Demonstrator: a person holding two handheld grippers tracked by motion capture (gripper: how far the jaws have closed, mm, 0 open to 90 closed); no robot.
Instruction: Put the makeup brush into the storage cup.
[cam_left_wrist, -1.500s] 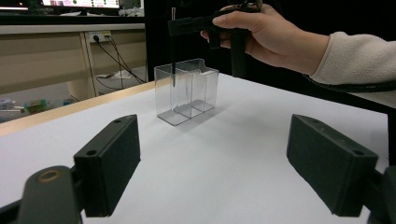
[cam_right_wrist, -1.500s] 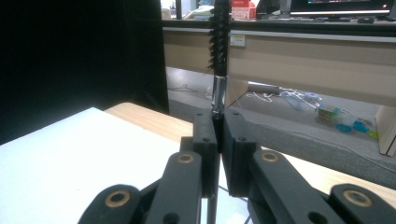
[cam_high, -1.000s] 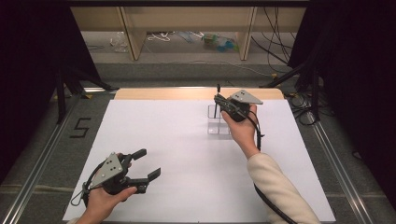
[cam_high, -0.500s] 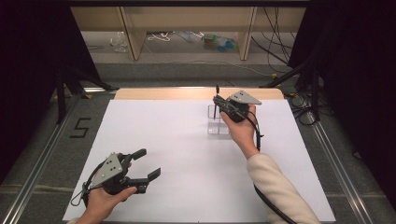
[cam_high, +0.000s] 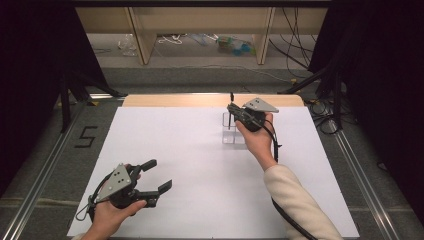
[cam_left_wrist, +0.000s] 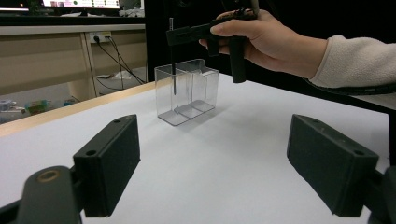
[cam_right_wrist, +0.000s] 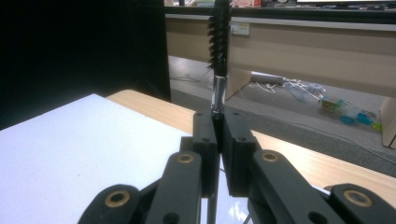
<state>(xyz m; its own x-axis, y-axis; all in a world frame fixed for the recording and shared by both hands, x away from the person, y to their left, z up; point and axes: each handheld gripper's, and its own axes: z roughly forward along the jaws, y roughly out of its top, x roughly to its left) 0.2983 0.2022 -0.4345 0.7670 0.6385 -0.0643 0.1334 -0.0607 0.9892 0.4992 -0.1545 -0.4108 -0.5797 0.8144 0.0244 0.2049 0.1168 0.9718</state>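
Note:
My right gripper (cam_high: 231, 108) is shut on a thin black brush (cam_high: 230, 119) that it holds upright over a clear divided holder (cam_high: 234, 136) at the back of the white table. In the right gripper view the bristled end (cam_right_wrist: 219, 32) rises above the closed jaws (cam_right_wrist: 218, 135). From the left gripper view, the brush's stem (cam_left_wrist: 172, 65) dips into the left compartment of the holder (cam_left_wrist: 189, 93), under the right gripper (cam_left_wrist: 176, 35). My left gripper (cam_high: 159, 175) rests near the front left of the table, open and with nothing in it (cam_left_wrist: 215, 154).
A white sheet (cam_high: 200, 165) covers the table, with a wooden strip (cam_high: 170, 100) along its far edge. Metal rails (cam_high: 45, 170) run down both sides. Beyond the table are wooden furniture legs (cam_high: 142, 45) and cables on the floor.

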